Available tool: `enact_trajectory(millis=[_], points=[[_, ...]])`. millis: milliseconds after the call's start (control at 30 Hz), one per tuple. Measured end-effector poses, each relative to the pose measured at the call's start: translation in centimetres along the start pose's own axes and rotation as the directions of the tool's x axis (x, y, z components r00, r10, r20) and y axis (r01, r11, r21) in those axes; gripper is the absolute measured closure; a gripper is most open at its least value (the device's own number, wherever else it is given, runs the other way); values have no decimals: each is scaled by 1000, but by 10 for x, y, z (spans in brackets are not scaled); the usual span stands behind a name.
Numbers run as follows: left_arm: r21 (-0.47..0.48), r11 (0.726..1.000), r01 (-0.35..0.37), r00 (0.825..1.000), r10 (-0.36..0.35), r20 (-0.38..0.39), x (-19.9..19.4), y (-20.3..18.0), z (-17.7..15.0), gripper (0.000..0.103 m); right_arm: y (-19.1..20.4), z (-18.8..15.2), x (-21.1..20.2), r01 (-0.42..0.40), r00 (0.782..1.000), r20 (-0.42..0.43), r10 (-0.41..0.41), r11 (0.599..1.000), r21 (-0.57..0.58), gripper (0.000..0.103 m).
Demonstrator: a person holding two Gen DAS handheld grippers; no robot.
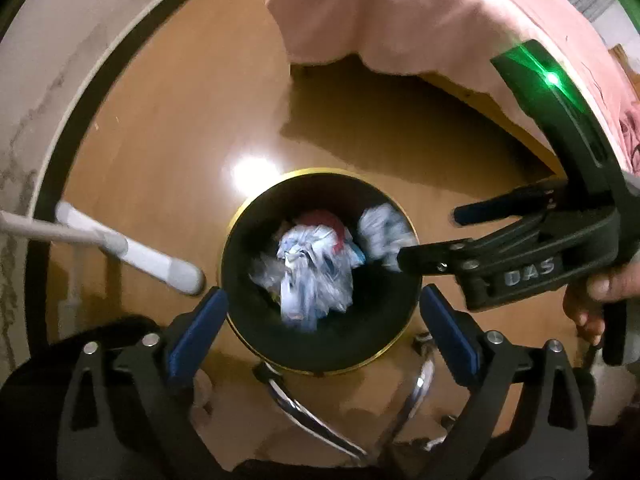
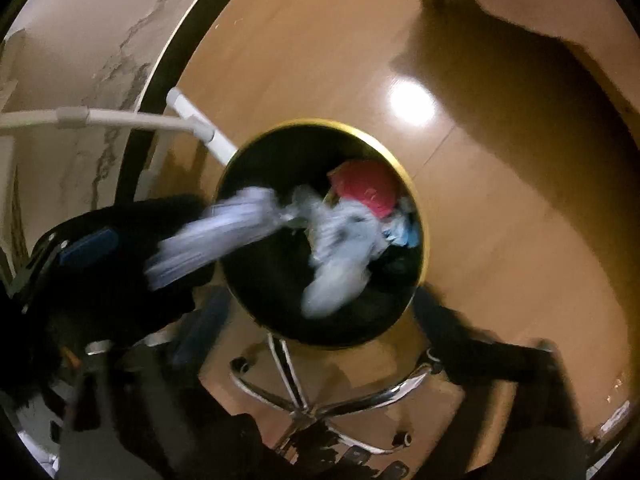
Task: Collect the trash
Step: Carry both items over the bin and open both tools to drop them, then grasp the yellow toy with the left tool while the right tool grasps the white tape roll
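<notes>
A black round bin (image 1: 256, 320) with a gold rim stands on the wooden floor and holds crumpled white paper (image 1: 316, 268) and a red scrap (image 1: 324, 218). My left gripper (image 1: 322, 320) is open and empty just above the bin's near rim. My right gripper (image 1: 426, 236) comes in from the right over the bin's right rim, open; a blurred white paper wad (image 1: 382, 234) is in the air at its lower fingertip. In the right wrist view the bin (image 2: 256, 288) is below, my right gripper (image 2: 316, 320) is blurred, and a white streak of paper (image 2: 208, 240) falls at the bin's left rim.
A white pipe-like frame (image 1: 132, 250) lies on the floor left of the bin. A pink cloth (image 1: 400, 16) hangs from a bed at the upper right. A chrome chair base (image 2: 320, 404) stands near the bin. A marbled wall with a dark skirting (image 1: 60, 152) runs along the left.
</notes>
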State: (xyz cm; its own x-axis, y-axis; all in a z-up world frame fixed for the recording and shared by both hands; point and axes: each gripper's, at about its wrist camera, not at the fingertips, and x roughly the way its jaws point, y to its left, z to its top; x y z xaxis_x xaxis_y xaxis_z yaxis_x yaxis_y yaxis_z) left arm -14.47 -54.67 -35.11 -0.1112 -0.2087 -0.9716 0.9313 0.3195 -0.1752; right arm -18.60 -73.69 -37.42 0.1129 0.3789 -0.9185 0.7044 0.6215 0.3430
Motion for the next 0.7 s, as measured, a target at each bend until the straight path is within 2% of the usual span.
enact_trajectory(millis=[67, 100, 133, 200, 267, 300, 333, 367, 400, 433, 467, 500, 533, 567, 600, 633, 700], points=[[30, 1000, -8, 1000, 8, 4, -8, -6, -1, 10, -6, -2, -18, 12, 999, 36, -12, 1000, 14, 11], [41, 999, -21, 1000, 20, 18, -16, -9, 0, 10, -10, -5, -37, 35, 996, 81, -37, 999, 29, 11], [55, 998, -21, 998, 18, 60, -33, -14, -2, 10, -10, -6, -52, 54, 991, 120, -58, 998, 34, 11], [82, 997, -16, 983, 1, 184, -81, -26, -7, 10, -6, -11, -97, 111, 964, 241, -115, 993, 31, 11], [127, 992, -6, 937, -39, 346, -150, -37, -20, 10, 4, -18, -136, 167, 918, 360, -166, 985, 29, 11], [135, 991, -14, 912, -43, 409, -180, -37, -28, 10, 13, -22, -159, 210, 877, 435, -203, 977, 32, 11], [131, 991, -30, 876, -37, 480, -214, -33, -39, 10, 24, -27, -181, 247, 832, 505, -230, 968, 34, 11], [99, 993, -59, 841, -4, 540, -243, -24, -49, 10, 36, -33, -200, 279, 782, 571, -250, 960, 39, 9], [48, 994, -98, 810, 51, 584, -265, -14, -57, 10, 46, -36, -213, 296, 743, 619, -256, 954, 38, 7], [-42, 987, -158, 766, 149, 625, -289, 5, -69, 10, 55, -41, -225, 311, 704, 662, -256, 950, 36, 7], [-153, 964, -217, 725, 264, 636, -307, 28, -81, 10, 73, -46, -239, 327, 656, 713, -247, 945, 27, 7], [-256, 932, -257, 693, 363, 623, -321, 50, -90, 10, 81, -48, -246, 329, 636, 737, -230, 944, 11, 7], [-376, 885, -275, 666, 458, 589, -334, 81, -103, 10, 93, -47, -251, 325, 623, 754, -207, 946, -8, 7], [-476, 839, -264, 652, 519, 553, -344, 112, -118, 10, 112, -46, -254, 307, 620, 768, -161, 951, -49, 7], [-550, 796, -251, 648, 560, 515, -351, 137, -131, 10, 128, -45, -253, 294, 623, 772, -126, 952, -82, 7], [-623, 746, -235, 653, 596, 467, -357, 167, -146, 10, 142, -44, -253, 284, 627, 773, -91, 951, -118, 7], [-724, 650, -232, 646, 659, 384, -364, 217, -168, 10, 179, -40, -250, 284, 638, 770, -21, 936, -209, 7]])
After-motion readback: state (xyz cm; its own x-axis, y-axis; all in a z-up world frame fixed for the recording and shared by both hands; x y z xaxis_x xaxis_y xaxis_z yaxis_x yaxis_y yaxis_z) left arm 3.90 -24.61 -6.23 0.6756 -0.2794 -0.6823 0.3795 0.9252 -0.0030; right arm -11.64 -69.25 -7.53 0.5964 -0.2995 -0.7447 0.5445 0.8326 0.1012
